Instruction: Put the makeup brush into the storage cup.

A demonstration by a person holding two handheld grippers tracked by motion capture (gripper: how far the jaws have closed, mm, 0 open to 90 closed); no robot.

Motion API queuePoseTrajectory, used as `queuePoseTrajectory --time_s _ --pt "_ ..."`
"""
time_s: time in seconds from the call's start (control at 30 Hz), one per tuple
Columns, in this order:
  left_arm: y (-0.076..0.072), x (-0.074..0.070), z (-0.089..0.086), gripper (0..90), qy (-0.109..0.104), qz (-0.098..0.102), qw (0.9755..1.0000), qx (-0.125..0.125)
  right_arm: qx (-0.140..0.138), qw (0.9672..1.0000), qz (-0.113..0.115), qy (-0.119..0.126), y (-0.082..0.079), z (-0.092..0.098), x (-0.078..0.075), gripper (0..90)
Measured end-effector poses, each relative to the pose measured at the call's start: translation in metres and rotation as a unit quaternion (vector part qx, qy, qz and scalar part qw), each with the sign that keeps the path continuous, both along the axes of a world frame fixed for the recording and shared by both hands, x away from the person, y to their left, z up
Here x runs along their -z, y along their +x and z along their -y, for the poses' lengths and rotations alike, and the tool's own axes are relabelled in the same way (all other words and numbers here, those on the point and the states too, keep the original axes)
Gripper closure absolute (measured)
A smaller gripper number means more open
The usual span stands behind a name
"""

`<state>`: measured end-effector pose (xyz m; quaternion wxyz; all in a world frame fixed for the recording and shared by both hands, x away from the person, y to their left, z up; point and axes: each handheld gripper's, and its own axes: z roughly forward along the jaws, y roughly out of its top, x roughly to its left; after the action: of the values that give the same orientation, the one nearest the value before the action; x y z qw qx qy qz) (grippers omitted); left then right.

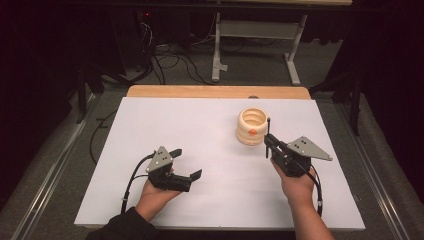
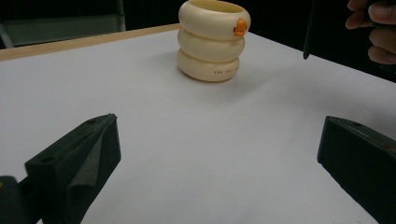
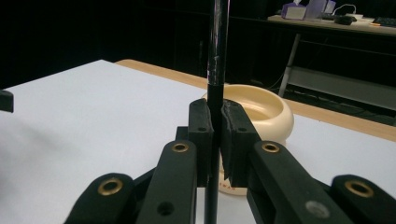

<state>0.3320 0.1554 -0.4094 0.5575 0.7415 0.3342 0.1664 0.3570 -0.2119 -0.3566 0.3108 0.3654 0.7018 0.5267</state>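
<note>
Black, probably a pen (image 3: 217, 56), clamped upright in right tool (image 3: 217, 140).

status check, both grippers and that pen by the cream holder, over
Left gripper open, empty, low over the white table. Right gripper shut on black pen, upright beside the cream ringed holder. Nothing between them.

I note a glossy, smooth cream plastic ringed holder (image 2: 213, 41), a matt white sheet (image 1: 200, 150) over a pale wood tabletop (image 1: 215, 91), matt black foam-like pads (image 3: 233, 140), and a glossy black pen (image 3: 216, 70).
</note>
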Motion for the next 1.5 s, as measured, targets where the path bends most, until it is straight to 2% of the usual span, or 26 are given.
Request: queuePoseTrajectory --time_s 0.27,0.43,0.77,0.97,1.17,1.5 --pt "-0.002 0.001 0.001 0.0 0.008 0.000 0.9999 0.009 0.006 1.0000 0.005 0.001 0.010 -0.003 -0.016 85.9" --pt "-0.002 0.000 -0.002 0.1 0.005 0.001 0.9999 0.010 0.009 0.9999 0.008 0.001 0.016 -0.006 -0.025 85.9" --pt "-0.002 0.000 -0.002 0.0 0.002 0.000 0.9999 0.015 0.008 0.9999 0.010 -0.001 0.029 -0.012 -0.031 86.0" --pt "-0.003 0.000 -0.002 0.1 0.000 0.001 0.9998 0.018 0.012 0.9999 0.009 0.006 0.038 -0.016 -0.036 86.0" --pt "-0.003 0.000 -0.003 0.0 -0.002 0.002 0.9998 0.017 0.013 0.9998 0.011 -0.004 0.048 -0.020 -0.040 86.0" --pt "-0.003 -0.001 -0.004 0.1 -0.003 0.003 0.9999 0.015 0.024 0.9996 0.011 -0.002 0.060 -0.021 -0.044 86.0"
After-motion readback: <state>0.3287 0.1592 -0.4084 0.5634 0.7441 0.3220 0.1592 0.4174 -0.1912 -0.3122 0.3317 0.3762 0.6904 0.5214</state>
